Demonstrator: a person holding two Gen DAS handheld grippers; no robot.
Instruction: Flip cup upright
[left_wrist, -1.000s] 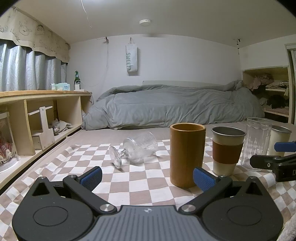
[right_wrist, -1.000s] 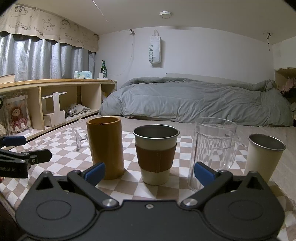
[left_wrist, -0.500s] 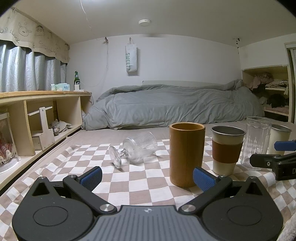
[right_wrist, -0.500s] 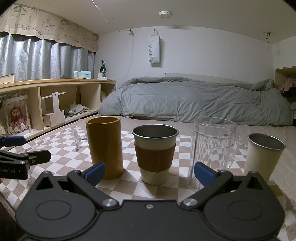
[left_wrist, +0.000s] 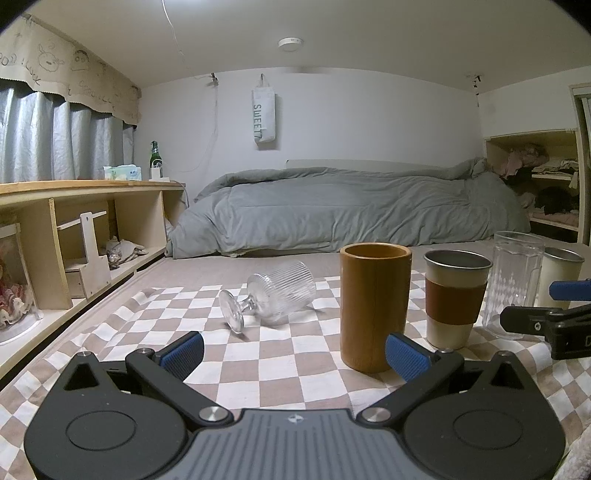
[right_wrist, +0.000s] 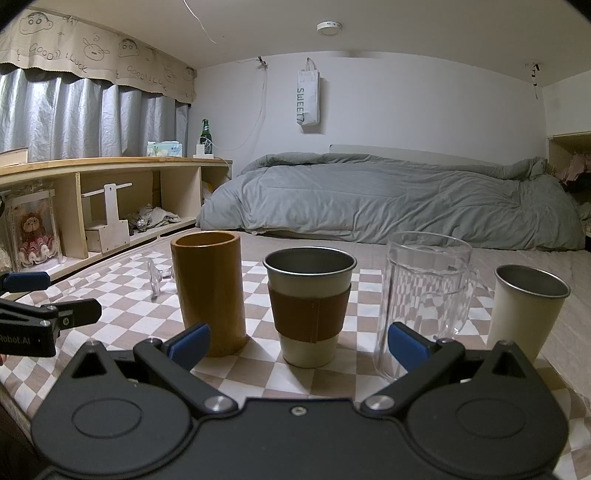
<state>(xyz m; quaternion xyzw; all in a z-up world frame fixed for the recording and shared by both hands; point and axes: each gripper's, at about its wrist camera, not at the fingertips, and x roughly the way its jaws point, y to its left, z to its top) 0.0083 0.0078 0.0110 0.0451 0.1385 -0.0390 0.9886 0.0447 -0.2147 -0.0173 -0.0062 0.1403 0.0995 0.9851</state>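
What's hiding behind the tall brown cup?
In the right wrist view, behind the tall brown cup, the tipped-over glass goblet peeks out: only its round foot and stem show. Its ribbed bowl is covered there by the cup.

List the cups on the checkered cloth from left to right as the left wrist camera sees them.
Tipped ribbed stem glass → brown wooden cup → steel cup with brown sleeve → clear glass mug → cream steel cup, partly hidden behind the mug.
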